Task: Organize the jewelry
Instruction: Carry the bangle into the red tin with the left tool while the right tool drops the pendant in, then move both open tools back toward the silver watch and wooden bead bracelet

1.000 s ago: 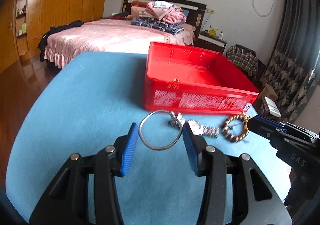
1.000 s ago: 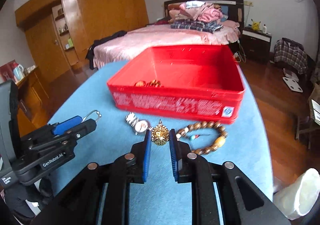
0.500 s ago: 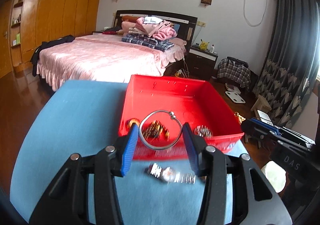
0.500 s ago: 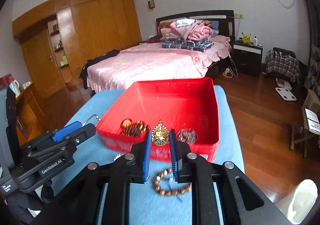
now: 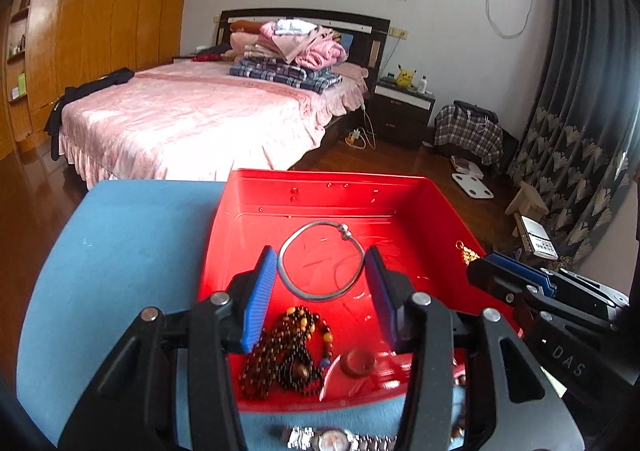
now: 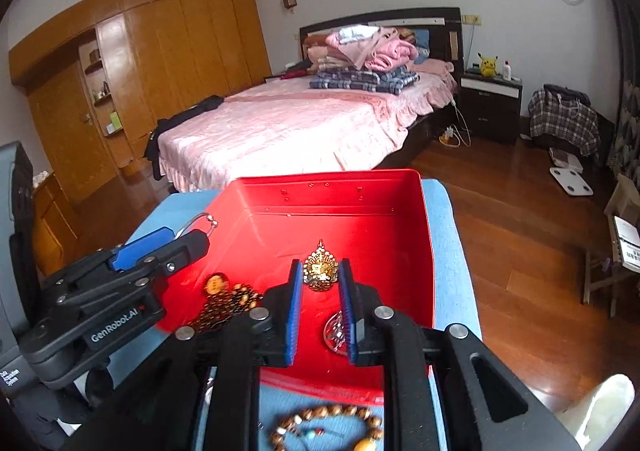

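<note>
Over the red plastic tray (image 5: 224, 235), left gripper (image 5: 322, 275) grips a round silver bangle (image 5: 320, 259), right gripper (image 6: 319, 281) pinches a gold filigree pendant (image 6: 319, 269).

Left wrist: just above the red tray (image 5: 448, 207), near its left side, facing the far bed (image 5: 192, 123).
Right wrist: same facing, right side.
Shared: tray, bed.

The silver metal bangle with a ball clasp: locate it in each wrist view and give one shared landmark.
Left wrist view: the silver metal bangle sits at picture centre, clamped between the left gripper pads, over the red plastic bin.
Right wrist view: only an arc and the ball end show at left, past the left gripper's tip.
Shared landmark: the bin's far wall.
</note>
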Demonstrator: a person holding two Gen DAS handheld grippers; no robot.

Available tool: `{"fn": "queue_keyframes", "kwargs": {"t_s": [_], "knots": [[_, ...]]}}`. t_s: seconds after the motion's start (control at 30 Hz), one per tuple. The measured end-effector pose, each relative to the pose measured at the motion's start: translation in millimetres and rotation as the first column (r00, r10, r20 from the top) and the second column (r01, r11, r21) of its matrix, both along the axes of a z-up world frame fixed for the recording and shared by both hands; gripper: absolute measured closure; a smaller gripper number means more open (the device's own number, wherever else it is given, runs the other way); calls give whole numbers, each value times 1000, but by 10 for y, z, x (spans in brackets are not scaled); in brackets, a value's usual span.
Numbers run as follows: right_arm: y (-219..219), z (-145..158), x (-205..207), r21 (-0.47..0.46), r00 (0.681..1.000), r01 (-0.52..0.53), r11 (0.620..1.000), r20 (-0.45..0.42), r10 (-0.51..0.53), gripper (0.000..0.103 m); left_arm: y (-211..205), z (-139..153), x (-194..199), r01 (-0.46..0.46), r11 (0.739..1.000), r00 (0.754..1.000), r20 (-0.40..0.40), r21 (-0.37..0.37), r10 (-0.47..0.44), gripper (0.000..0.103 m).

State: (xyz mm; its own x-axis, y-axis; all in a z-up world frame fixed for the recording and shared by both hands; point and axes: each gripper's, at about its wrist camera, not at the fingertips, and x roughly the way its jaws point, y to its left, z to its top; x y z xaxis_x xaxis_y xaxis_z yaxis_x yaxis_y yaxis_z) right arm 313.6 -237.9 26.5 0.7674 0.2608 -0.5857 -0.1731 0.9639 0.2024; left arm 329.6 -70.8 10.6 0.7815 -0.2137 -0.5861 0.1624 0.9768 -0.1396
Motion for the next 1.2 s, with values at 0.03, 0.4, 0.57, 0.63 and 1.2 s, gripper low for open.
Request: {"fn": "queue_keyframes", "kwargs": {"t_s": [0.03,0.4,0.57,0.63,1.2], "knots": [[-5,-33,45,-1,1000,0,1000,-9,0,85,-7,-14,40,2,1000,1000,-4,3,-2,59],[-153,-100,53,-28,998,65,997,11,-65,32,103,-86,68,-10,1000,1000,-12,6,10,22],[-295,-26,-177,-35,988,149,988,58,-147,12,279,32,-171,-56,998,998,21,-3,56,13],[-334,-11,-246,-22,985,162,987,62,-160,10,350,78,-307,-74,997,997,36,-5,74,11],[-329,-254,-1004,17,978,208,978,20,-209,8,512,-50,-1101,-116,993,993,18,9,115,7]]}}
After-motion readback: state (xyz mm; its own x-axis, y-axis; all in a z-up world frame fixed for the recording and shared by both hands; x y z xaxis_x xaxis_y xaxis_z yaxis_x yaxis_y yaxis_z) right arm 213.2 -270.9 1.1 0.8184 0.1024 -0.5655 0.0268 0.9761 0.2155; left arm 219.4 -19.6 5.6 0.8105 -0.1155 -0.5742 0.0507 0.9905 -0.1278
